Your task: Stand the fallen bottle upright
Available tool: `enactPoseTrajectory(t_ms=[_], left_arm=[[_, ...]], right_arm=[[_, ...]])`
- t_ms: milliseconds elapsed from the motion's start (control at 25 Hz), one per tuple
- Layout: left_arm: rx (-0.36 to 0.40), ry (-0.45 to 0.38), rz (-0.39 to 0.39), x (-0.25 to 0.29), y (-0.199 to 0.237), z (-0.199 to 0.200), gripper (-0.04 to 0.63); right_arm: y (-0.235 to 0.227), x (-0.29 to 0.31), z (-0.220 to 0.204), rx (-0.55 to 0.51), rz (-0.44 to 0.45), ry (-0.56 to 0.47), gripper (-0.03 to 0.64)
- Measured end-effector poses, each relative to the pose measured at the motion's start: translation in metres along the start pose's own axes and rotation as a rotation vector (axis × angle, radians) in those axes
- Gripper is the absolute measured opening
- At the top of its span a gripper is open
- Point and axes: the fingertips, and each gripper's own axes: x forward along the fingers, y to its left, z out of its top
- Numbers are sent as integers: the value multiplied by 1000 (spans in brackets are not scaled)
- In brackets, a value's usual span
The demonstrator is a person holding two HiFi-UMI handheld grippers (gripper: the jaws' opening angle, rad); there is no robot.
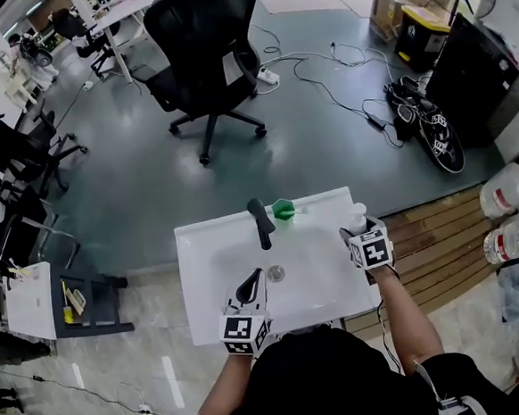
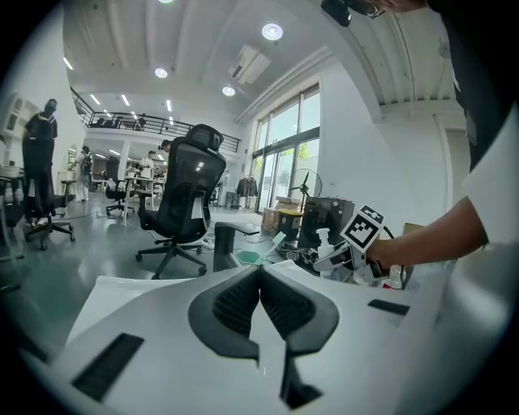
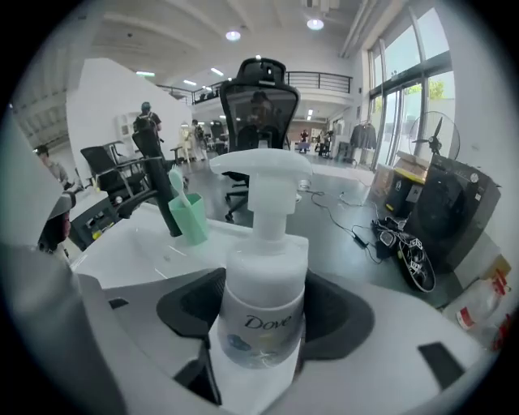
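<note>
Mostly done, I reckon: right gripper clamps the Dove pump bottle upright, just needs setting down; left gripper closed, empty.

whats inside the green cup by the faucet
A pale slim thing pokes out of the green cup; I cannot tell what it is. The cup's wall hides its lower part.

The faucet stands at the rear rim of the basin, centre, with the cup just right of it. The drain lies mid-basin. The bottle is at the right rim, between the jaws of the right gripper. The left gripper is at the front, just left of the drain. The office chair stands behind, well apart.
</note>
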Motion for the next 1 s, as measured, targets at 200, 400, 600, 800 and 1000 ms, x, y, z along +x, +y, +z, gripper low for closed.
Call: enactPoseTrajectory(t_ms=[200,400,600,800,1000], left_arm=[[2,11,2,4,-11,1,18],[9,20,43,-1,-8,3,18],[22,30,99,-9,-3,2,18],[11,34,131,-12,1,-1,18],[-6,36,164,-21,9,-2,18]], right_arm=[[-2,-8,17,-67,-16,-180,305],[4,5,26,-112,7,-270,305],[14,17,42,-152,51,-307,305],[13,32,60,-157,49,-336,305],[16,44,78,-143,17,-347,307]])
